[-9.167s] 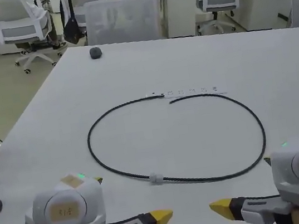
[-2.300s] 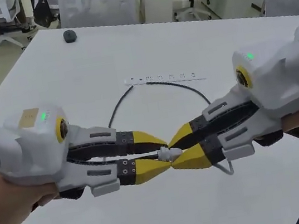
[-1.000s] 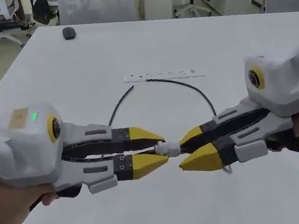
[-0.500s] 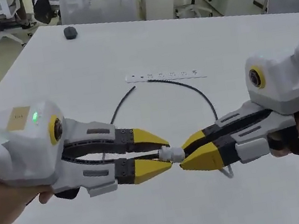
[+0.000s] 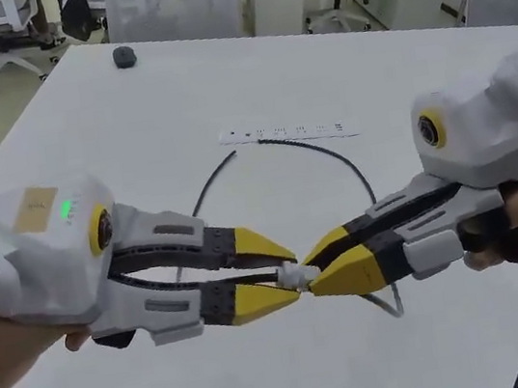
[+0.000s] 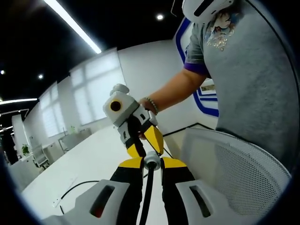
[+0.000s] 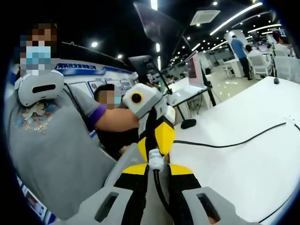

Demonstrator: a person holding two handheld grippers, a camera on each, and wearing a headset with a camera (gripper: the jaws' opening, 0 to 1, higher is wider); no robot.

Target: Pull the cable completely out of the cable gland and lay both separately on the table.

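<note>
Where the cable (image 5: 336, 151) enters the cable gland (image 5: 295, 273) is hidden.

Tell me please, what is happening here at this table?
A person holds a gripper in each hand above the white table. The left gripper and the right gripper meet tip to tip and both seem shut on the small white cable gland. The black cable runs out of the gland on both sides, so it is not pulled out yet.

Power strip (image 5: 289, 134) on white table (image 5: 116, 147)
</note>
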